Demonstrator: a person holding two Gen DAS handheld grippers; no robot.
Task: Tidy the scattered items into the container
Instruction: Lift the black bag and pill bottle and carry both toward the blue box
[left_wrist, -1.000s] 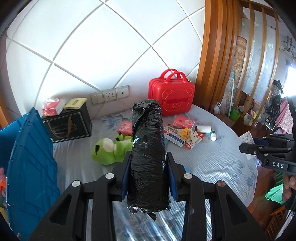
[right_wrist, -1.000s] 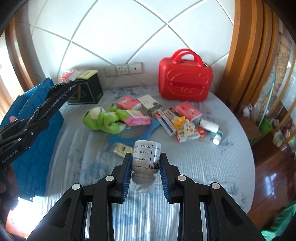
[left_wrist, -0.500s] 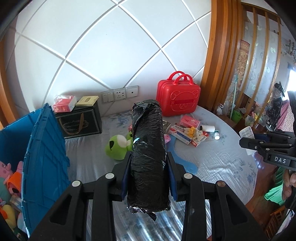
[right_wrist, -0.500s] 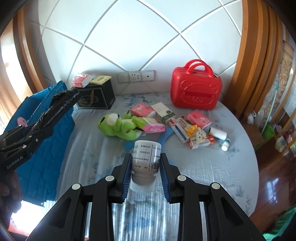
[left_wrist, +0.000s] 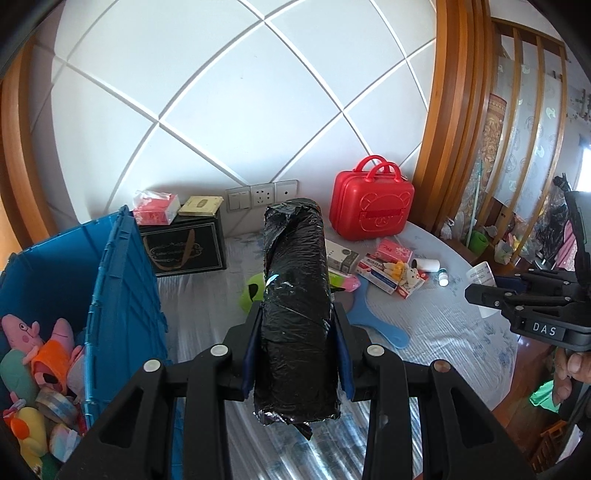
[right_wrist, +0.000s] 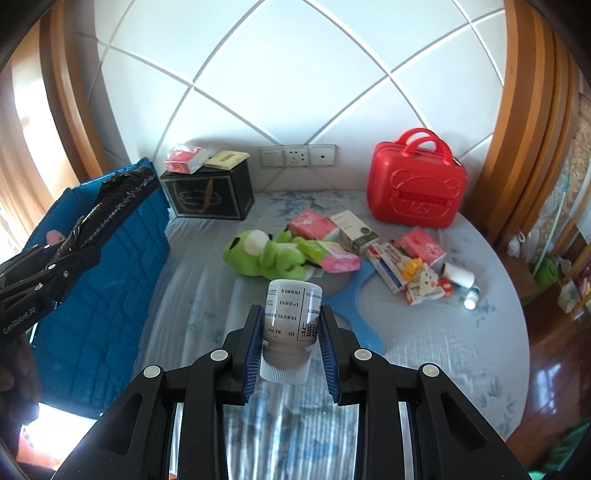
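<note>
The left gripper (left_wrist: 297, 354) is clenched on a black plastic-wrapped roll (left_wrist: 295, 295), its blue pads pressing the roll's lower sides. The right gripper (right_wrist: 290, 345) is clamped around a small grey medicine bottle (right_wrist: 290, 321) with a printed label. Compared with a second earlier, the blue storage crate (left_wrist: 122, 295) has swung much further into the left wrist view: its open interior now shows, with plush toys (left_wrist: 33, 354) and tape rolls piled inside, where before only its outer wall was visible. In the right wrist view the crate's ribbed side (right_wrist: 103, 280) has likewise grown larger at left. This suggests both hands are carrying their loads across the bed toward the crate, so the drop-off is probably the next step. The roll's long axis runs along the gripper's fingers, pointing away from the camera toward the wall and the red suitcase (left_wrist: 371, 210), with a loose torn end hanging near the camera. The bottle's long axis also lies along the fingers, its ribbed white cap toward the camera and its base pointing out toward the green frog plush (right_wrist: 266, 254). Neither item is over the crate opening yet; both are above the pale bedspread (right_wrist: 424, 343). Boxes, tissue packs and a blue paddle-shaped fan (left_wrist: 373, 325) remain scattered beyond.
</note>
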